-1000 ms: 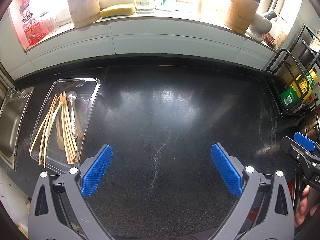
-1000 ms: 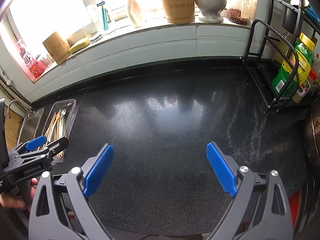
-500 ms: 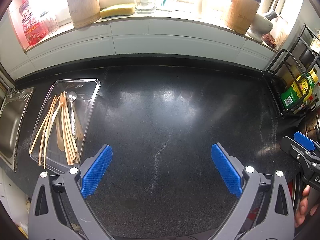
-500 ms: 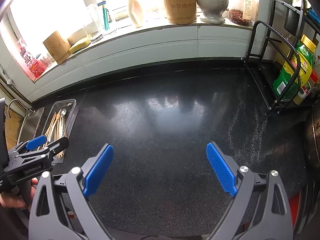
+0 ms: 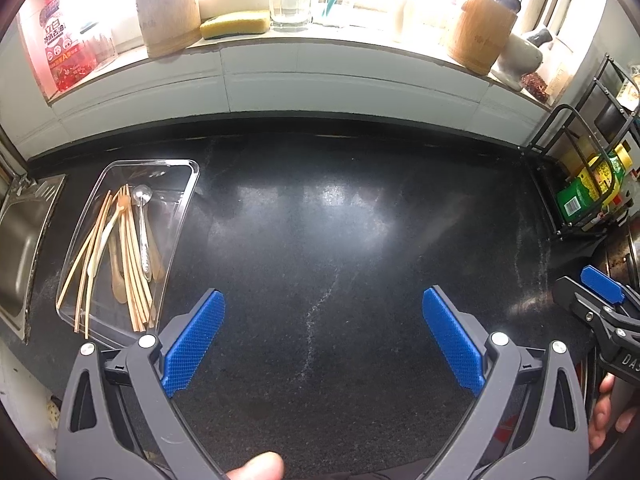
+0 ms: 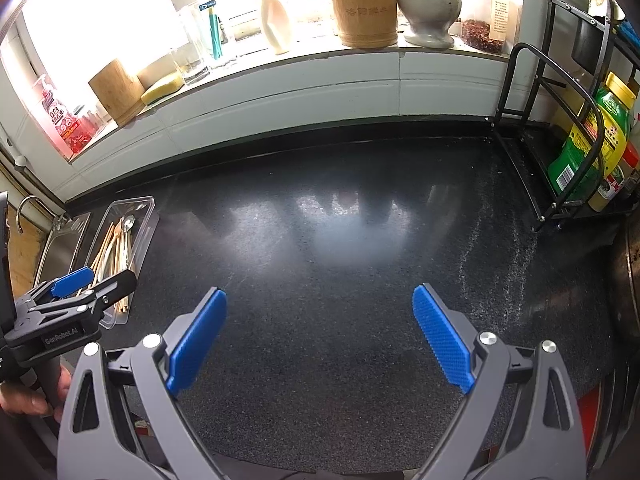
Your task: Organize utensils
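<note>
A clear plastic tray lies on the black counter at the left, next to the sink. It holds several wooden chopsticks, a wooden fork, a pale spoon and a metal spoon. The tray also shows in the right wrist view. My left gripper is open and empty over the counter, to the right of the tray's near end. My right gripper is open and empty over the counter's middle. Each gripper shows at the edge of the other's view.
A steel sink is left of the tray. A black wire rack with green and yellow bottles stands at the right. The windowsill holds bamboo holders, a stone mortar, a sponge, glasses and bottles.
</note>
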A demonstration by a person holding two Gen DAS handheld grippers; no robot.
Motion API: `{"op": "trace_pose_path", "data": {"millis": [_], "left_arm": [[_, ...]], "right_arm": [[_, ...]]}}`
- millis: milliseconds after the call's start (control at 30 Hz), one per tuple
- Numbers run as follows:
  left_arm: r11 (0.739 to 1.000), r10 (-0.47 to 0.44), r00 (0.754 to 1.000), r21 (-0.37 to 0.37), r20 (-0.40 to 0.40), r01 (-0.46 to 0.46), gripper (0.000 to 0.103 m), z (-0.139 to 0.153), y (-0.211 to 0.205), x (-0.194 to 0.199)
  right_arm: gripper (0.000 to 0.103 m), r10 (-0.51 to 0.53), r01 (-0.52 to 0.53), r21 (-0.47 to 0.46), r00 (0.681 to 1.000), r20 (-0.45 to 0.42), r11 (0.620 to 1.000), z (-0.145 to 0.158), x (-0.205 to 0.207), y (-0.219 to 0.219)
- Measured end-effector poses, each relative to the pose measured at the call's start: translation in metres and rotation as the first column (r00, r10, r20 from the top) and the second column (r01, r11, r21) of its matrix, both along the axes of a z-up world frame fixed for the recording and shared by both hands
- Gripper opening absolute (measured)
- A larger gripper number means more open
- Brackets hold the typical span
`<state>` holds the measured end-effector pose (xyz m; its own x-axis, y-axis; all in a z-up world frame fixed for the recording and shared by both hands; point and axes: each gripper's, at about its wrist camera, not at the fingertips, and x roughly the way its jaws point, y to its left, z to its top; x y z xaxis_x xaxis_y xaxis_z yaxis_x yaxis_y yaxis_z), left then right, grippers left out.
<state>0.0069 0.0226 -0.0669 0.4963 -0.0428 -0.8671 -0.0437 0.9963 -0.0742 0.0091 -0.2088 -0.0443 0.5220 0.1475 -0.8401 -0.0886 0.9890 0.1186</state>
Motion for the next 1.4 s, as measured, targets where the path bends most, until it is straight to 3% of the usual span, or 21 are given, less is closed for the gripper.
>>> {"op": "trace_pose_path", "data": {"millis": [667, 833, 933, 1000, 1067, 1400], "left_arm": [[1.000, 0.016, 1.000, -0.024, 0.013, -0.015, 0.097, 0.003, -0.004, 0.001], [1.000, 0.028, 0.998, -0.015, 0.054, -0.027, 0.097, 0.010, -0.004, -0.001], [0.998, 0.009, 0.995, -0.069, 0.097, -0.002, 0.097, 0.017, -0.006, -0.004], [1.000, 0.018, 0.993, -0.023, 0.120, -0.015, 0.097, 0.022, -0.011, -0.007], [1.000, 0.010, 0.991, -0.027, 0.133, -0.006, 0.097, 0.025, -0.012, -0.007], [1.000, -0.002, 0.990, -0.027, 0.141, 0.006, 0.097, 0.026, -0.015, -0.008]], "right_arm": [[0.091, 0.016, -0.016, -0.002, 1.000, -0.004, 1.000, 0.000, 0.003, 0.000], [0.091, 0.016, -0.016, -0.002, 1.000, -0.005, 1.000, 0.000, 0.004, 0.000], [0.091, 0.016, -0.016, -0.002, 1.000, -0.005, 1.000, -0.001, 0.004, -0.001], [0.091, 0.016, -0.016, -0.003, 1.000, -0.008, 1.000, -0.001, 0.005, 0.000], [0.091, 0.018, -0.018, -0.002, 1.000, -0.009, 1.000, -0.002, 0.005, 0.000], [0.091, 0.022, -0.022, -0.002, 1.000, -0.010, 1.000, -0.002, 0.008, -0.001]]}}
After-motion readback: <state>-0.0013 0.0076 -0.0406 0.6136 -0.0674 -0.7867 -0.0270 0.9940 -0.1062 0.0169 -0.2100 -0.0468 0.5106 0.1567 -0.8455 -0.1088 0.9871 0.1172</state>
